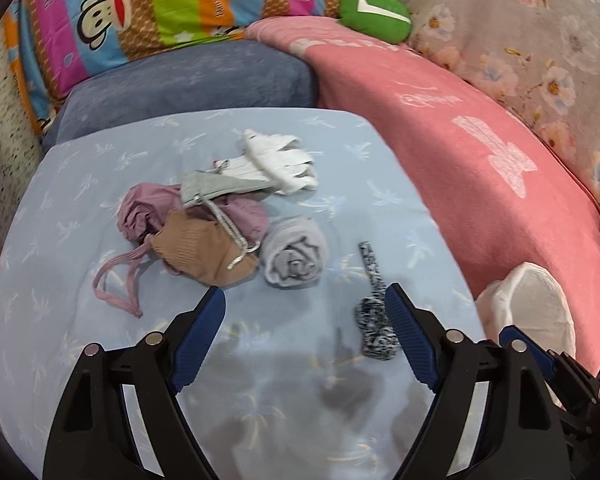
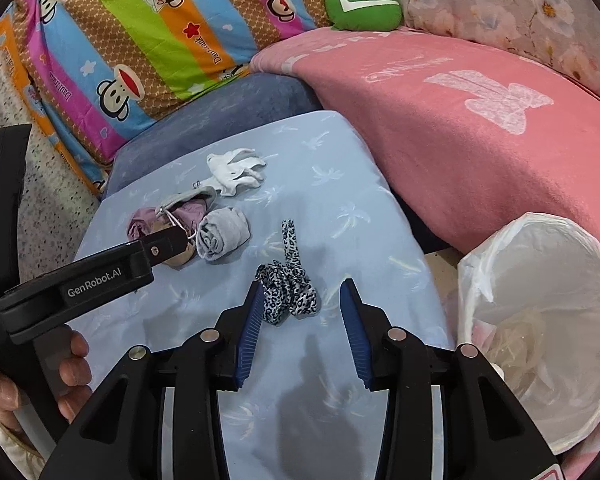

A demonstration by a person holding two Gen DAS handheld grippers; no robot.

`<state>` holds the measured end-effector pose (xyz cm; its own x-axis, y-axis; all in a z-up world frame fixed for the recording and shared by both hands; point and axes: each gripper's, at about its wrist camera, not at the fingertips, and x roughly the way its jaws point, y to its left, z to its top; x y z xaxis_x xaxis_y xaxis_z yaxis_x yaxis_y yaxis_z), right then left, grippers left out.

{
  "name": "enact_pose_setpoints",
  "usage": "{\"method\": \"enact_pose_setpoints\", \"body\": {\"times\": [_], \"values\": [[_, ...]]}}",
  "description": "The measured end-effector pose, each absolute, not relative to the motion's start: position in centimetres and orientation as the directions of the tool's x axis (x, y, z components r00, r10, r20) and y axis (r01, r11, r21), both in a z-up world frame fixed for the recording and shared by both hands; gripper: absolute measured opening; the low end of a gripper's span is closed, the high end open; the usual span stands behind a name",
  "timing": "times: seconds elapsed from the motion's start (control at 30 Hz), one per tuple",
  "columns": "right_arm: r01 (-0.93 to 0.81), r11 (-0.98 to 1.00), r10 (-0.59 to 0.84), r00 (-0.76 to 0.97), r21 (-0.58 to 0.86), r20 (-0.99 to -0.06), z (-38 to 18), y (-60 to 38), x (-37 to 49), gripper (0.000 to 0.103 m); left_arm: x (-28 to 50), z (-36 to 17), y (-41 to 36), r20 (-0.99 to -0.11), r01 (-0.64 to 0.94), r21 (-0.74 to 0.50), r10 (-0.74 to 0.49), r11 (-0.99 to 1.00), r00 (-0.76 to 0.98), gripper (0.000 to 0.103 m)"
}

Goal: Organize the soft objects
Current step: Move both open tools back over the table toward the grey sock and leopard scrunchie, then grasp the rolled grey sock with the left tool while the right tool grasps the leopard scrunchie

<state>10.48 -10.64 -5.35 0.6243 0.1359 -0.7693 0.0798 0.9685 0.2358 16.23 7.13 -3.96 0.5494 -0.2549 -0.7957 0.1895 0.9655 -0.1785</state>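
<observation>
I judge I'm at the pick-up step for the leopard-print scarf (image 2: 287, 288), which lies bunched on the light blue sheet (image 2: 340, 184) just ahead of my right tongs (image 2: 300, 300), its tail running away from them. The right tongs stand wide and hold nothing; the scarf's bunched end sits between the blue pads (image 2: 249, 332), close to the left one, though I can't tell whether it touches. Next I'd need to ease forward and down so both pads straddle the bunch, close, then carry it to the white basket (image 2: 540, 232) waiting off to the right of these tongs.

My left tongs (image 1: 304, 300) are also wide and empty, above the sheet. Just beyond them lie the rolled grey cloth (image 1: 294, 256), a brown garment (image 1: 204, 248) and a mauve one (image 1: 140, 208) touching in a heap, with white gloves (image 1: 280, 160) farther ahead. The scarf is beside their right pad.
</observation>
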Motion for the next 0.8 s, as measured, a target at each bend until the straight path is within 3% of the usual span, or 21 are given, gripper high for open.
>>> {"method": "enact_pose_setpoints", "body": {"times": [0.6, 0.8], "values": [[0.085, 0.967, 0.162, 0.52, 0.24, -0.839, -11.6, -8.5, 16.4, 0.036, 21.5, -8.0, 6.8, -0.83, 0.181, -0.211, -0.273, 0.961, 0.485, 0.077], [0.095, 0.965, 0.165, 0.504, 0.244, -0.847, -12.8, -8.7, 17.0, 0.023, 22.5, -9.6, 6.1, -0.848, 0.196, -0.231, -0.296, 0.953, 0.44, 0.051]]}}
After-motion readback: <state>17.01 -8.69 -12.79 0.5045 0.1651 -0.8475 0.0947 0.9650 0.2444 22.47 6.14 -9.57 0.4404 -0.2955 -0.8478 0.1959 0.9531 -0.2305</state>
